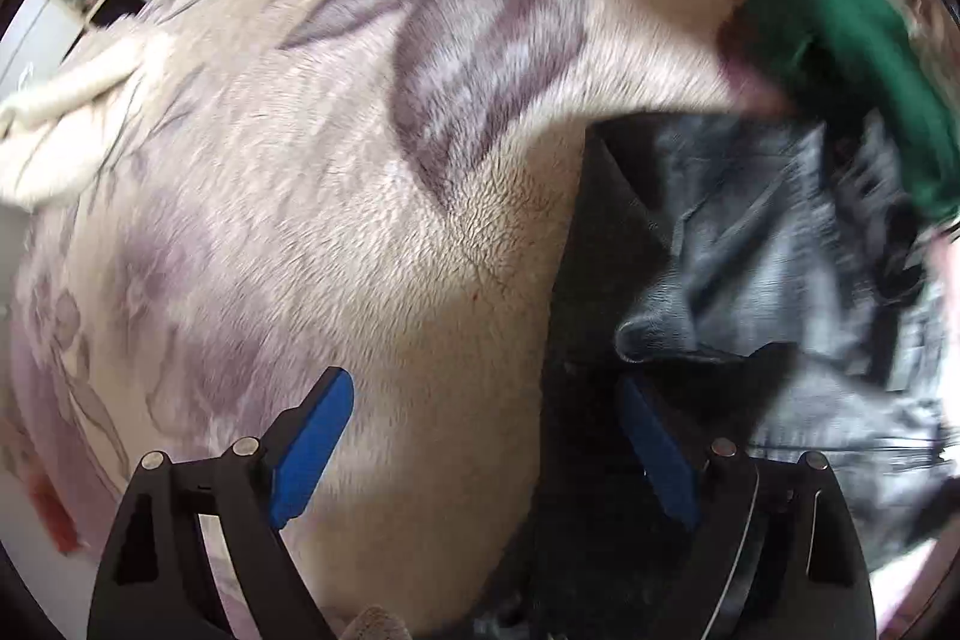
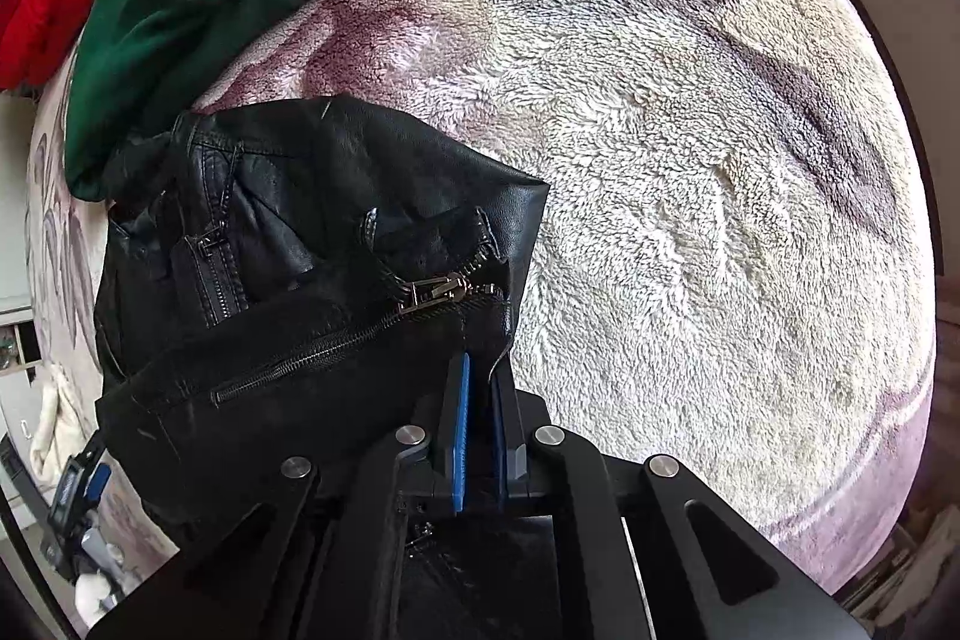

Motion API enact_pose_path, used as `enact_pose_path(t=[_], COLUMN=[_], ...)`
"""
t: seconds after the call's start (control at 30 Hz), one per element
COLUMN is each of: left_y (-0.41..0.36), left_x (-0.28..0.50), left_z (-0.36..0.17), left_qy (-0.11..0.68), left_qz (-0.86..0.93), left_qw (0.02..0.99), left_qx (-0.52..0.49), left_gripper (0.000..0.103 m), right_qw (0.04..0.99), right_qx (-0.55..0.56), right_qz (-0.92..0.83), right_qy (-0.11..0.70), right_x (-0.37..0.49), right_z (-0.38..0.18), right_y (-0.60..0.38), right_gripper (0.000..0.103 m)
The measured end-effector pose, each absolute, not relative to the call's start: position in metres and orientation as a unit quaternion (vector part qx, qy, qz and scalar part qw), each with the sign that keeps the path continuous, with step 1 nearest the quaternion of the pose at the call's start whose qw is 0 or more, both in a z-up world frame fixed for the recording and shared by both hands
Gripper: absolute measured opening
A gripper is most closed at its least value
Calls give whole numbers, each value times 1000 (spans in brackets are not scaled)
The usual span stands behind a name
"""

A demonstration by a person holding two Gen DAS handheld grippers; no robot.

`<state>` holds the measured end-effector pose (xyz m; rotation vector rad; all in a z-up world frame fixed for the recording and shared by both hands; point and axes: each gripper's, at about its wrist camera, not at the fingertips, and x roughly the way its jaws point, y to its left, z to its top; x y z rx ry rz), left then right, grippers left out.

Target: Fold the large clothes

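Left wrist: blurred, left gripper (image 1: 486,436) jaws released | right gripper (image 2: 480,370) jaws clenched on black jacket (image 2: 312,220) edge

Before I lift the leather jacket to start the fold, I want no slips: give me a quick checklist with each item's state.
1. Right gripper shut on the black leather jacket edge by the zipper: ok.
2. Left gripper holds the jacket: not ok, jaws open, nothing between them.
3. Left gripper over the jacket's edge: ok.
4. Jacket apart from the green sweatshirt: cannot tell, they overlap.
5. Floral fleece blanket bare beside the jacket: ok.
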<state>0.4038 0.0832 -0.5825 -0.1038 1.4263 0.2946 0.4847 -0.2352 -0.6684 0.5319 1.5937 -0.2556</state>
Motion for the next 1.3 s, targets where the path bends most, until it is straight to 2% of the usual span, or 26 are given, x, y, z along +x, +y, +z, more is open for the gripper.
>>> enact_pose_path(t=[0.03, 0.07, 0.13, 0.2, 0.37, 0.4, 0.43, 0.5, 0.57, 0.6, 0.87, 0.97, 1.07, 1.13, 1.17, 1.2, 1.3], left_y=[86, 94, 111, 120, 135, 135, 133, 125, 118, 115, 158, 170, 156, 131, 121, 109, 78], left_x=[409, 413, 414, 410, 401, 403, 407, 416, 423, 424, 421, 417, 421, 421, 421, 425, 419], left_z=[-593, -602, -604, -601, -584, -584, -584, -588, -588, -584, -577, -561, -545, -537, -532, -527, -516], left_qy=[659, 664, 662, 661, 635, 633, 631, 634, 627, 622, 605, 598, 613, 622, 623, 620, 616], left_qz=[136, 137, 135, 139, 110, 98, 81, 65, 48, 48, 75, 84, 63, 50, 40, 28, -4], left_qw=[738, 733, 733, 732, 744, 745, 748, 750, 760, 766, 760, 760, 759, 763, 765, 769, 778], left_qx=[-43, -54, -85, -93, -176, -186, -190, -178, -163, -155, -226, -240, -211, -170, -157, -154, -128], left_gripper=[93, 103, 103, 103, 100, 97, 90, 35, 9, 4, 2, 2, 9, 33, 70, 91, 91], right_qw=[660, 662, 669, 677, 691, 690, 689, 683, 668, 665, 672, 658, 667, 681, 683, 687, 694], right_qx=[241, 248, 247, 242, 245, 245, 245, 252, 245, 239, 240, 243, 231, 224, 219, 211, 213], right_qz=[-114, -115, -114, -108, -89, -87, -86, -68, -65, -66, -71, -65, -60, -63, -65, -72, -76], right_qy=[702, 698, 692, 686, 674, 675, 676, 682, 699, 705, 697, 709, 706, 695, 694, 692, 683], right_x=[486, 486, 488, 496, 504, 501, 502, 504, 507, 509, 513, 512, 510, 508, 507, 506, 504], right_z=[-664, -660, -648, -633, -624, -626, -630, -643, -659, -667, -667, -679, -683, -676, -673, -668, -653], right_y=[-237, -237, -239, -235, -234, -236, -235, -234, -228, -227, -230, -234, -232, -229, -227, -226, -224], right_gripper=[13, 16, 35, 43, 47, 47, 47, 47, 47, 47, 47, 47, 46, 16, 16, 16, 16])
